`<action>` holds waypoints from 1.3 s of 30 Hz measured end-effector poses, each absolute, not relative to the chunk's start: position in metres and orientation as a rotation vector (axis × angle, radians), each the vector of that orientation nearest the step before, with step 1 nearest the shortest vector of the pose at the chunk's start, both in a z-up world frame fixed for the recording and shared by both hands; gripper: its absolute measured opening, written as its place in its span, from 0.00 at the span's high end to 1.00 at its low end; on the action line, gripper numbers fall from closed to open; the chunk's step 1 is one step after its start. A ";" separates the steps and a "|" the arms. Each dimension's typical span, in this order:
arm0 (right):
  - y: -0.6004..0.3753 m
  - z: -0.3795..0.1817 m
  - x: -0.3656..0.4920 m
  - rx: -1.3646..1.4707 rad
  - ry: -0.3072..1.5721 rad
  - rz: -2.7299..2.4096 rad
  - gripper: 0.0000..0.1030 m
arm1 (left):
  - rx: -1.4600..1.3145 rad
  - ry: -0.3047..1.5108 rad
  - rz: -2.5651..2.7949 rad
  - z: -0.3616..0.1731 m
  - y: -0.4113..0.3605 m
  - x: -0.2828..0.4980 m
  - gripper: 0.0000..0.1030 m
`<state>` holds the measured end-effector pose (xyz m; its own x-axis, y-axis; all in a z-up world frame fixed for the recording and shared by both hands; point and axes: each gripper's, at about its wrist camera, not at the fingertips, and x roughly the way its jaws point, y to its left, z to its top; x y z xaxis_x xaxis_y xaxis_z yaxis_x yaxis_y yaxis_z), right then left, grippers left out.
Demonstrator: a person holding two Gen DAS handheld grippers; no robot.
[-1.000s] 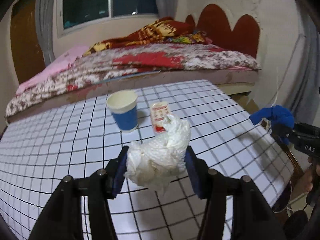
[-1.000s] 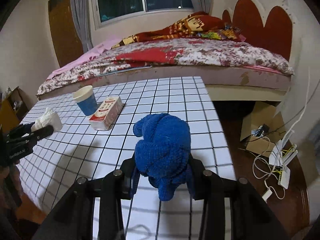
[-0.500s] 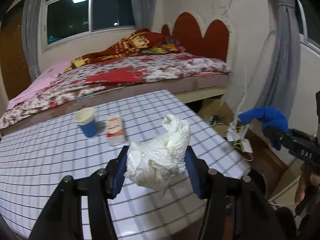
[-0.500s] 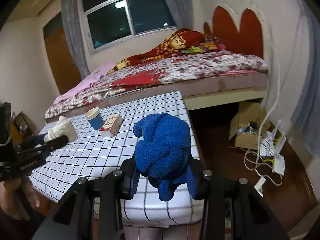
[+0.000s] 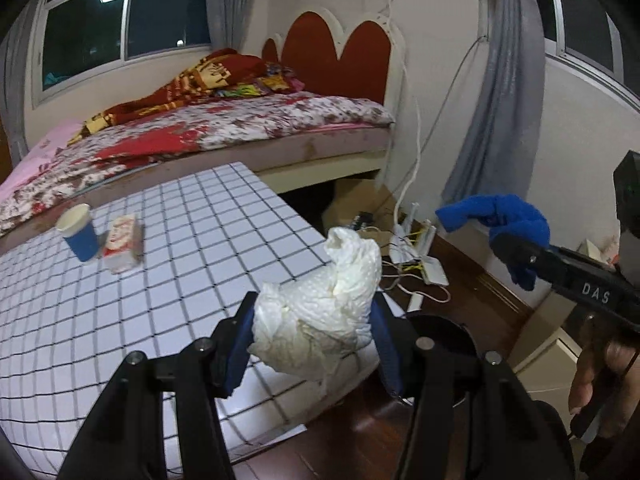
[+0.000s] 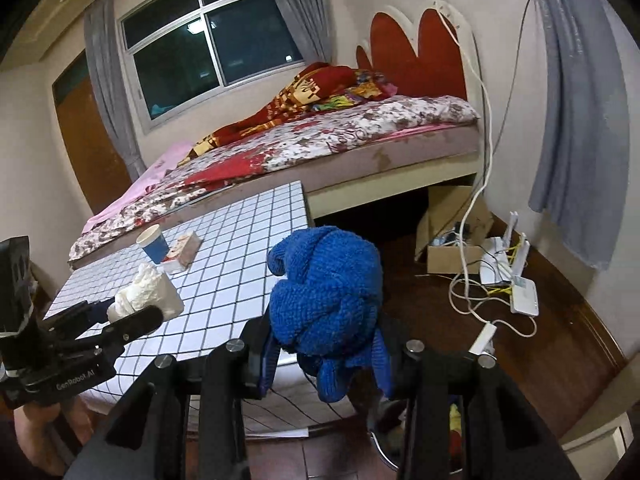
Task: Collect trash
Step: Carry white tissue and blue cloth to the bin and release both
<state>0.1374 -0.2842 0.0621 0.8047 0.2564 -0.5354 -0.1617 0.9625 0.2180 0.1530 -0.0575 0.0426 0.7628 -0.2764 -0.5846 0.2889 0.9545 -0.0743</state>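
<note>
A: As the left wrist view has it, the left tongs (image 5: pixel 314 326) are clamped partway closed on a crumpled white paper wad (image 5: pixel 320 316), hanging past the table (image 5: pixel 168 264) edge. What lies beneath?

B: A dark round bin (image 5: pixel 444 336) on the floor, at about four o'clock from the wad and just beyond it. The wad's long axis runs up toward one o'clock. The right tongs (image 5: pixel 516 248) come in from three o'clock, gripping a blue knitted cloth (image 5: pixel 504 220).

A: And what's left on the table?

B: A blue paper cup (image 5: pixel 78 232) and a small red-and-white carton (image 5: pixel 124 244), side by side near ten o'clock, well apart from both tongs.

A: The right wrist view?

B: The right tongs (image 6: pixel 324 344) are closed partway on the blue knitted cloth (image 6: pixel 324 300), which droops at six o'clock. The bin's rim (image 6: pixel 380 446) shows right below it, so I judge the right hand nearer the drop. The left tongs (image 6: pixel 136 308) sit at nine o'clock over the table corner. Open floor to the right, though cables (image 6: pixel 472 292) trail at three o'clock.
</note>
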 end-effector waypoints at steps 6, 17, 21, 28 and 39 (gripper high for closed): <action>-0.296 0.056 0.125 0.132 0.606 0.180 0.61 | 0.011 0.646 -0.364 0.033 -0.079 0.152 0.46; -0.321 0.045 0.101 0.092 0.635 0.085 0.60 | 0.003 0.674 -0.479 0.017 -0.120 0.150 0.46; -0.336 0.038 0.093 0.078 0.655 0.045 0.60 | 0.005 0.696 -0.522 0.007 -0.138 0.148 0.46; -0.365 0.018 0.087 0.097 0.691 -0.002 0.60 | 0.034 0.747 -0.555 -0.013 -0.164 0.148 0.46; -0.399 -0.042 0.096 0.071 0.837 0.008 0.59 | 0.038 0.860 -0.590 -0.061 -0.209 0.159 0.46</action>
